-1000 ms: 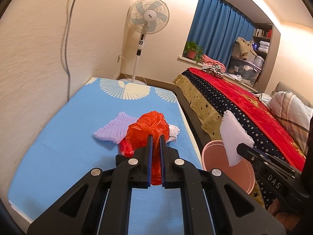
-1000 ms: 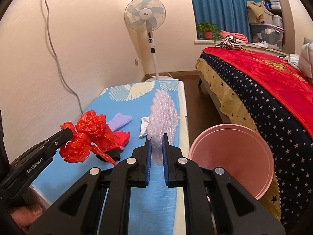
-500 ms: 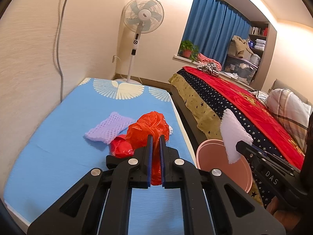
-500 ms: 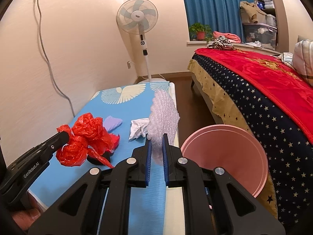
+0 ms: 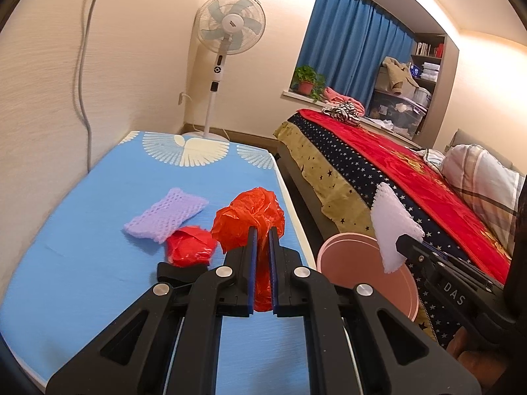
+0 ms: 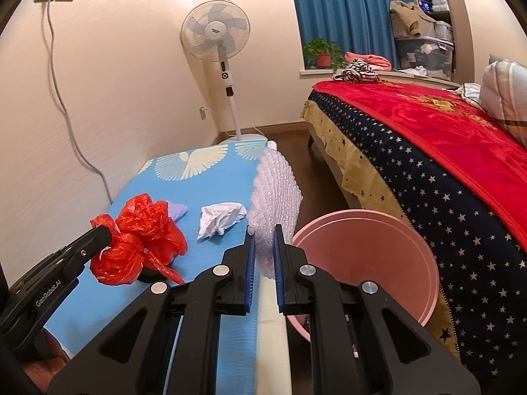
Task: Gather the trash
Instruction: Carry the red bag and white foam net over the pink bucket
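My left gripper (image 5: 262, 230) is shut on a crumpled red plastic bag (image 5: 250, 214) and holds it above the blue-covered table (image 5: 82, 230), near its right edge. In the right wrist view the same left gripper (image 6: 105, 233) and red bag (image 6: 141, 230) appear at the left. My right gripper (image 6: 262, 230) is shut on a sheet of white bubble wrap (image 6: 276, 194), which stands up beside the pink bin (image 6: 362, 256). The bin (image 5: 355, 263) sits on the floor between table and bed. On the table lie a purple foam net (image 5: 168, 214), a second red piece (image 5: 189, 247) and crumpled white paper (image 6: 222, 219).
A bed with a red and star-patterned blanket (image 5: 378, 171) runs along the right, close to the bin. A standing fan (image 5: 230, 29) is at the table's far end. A wall with a hanging cable (image 6: 66, 115) borders the table on the left.
The left gripper has carried the red bag a little to the right, uncovering the second red piece on the table. The right gripper has turned slightly, still holding the bubble wrap.
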{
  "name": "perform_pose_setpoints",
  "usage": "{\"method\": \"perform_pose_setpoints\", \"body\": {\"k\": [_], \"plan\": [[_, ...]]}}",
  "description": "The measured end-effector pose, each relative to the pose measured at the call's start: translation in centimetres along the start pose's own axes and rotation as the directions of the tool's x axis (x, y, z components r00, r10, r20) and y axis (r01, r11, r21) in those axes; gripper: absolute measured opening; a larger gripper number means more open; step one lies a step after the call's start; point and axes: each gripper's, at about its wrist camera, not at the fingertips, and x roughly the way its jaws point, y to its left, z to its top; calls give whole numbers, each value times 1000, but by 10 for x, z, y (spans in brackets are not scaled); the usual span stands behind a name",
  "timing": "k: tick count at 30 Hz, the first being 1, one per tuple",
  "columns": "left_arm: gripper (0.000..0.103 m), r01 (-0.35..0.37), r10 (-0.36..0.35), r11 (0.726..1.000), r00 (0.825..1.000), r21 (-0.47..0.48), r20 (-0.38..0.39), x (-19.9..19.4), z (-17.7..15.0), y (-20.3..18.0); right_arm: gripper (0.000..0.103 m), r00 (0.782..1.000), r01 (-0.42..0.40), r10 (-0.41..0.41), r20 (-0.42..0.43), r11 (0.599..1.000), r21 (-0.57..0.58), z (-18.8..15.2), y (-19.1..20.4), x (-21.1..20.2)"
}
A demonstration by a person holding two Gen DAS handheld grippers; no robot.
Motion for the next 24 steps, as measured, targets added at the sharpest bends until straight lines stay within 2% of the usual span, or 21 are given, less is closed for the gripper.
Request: {"method": "perform_pose_setpoints", "body": {"k": [17,24], "plan": [[6,63,-62,997,998,46,-19,20,-3,-37,11,998,69,-69,-2,996,61,2,-35,5],[6,93,-92,995,995,43,-36,36,-3,-51,11,990,138,-138,-7,986,91,-2,-56,6]]}}
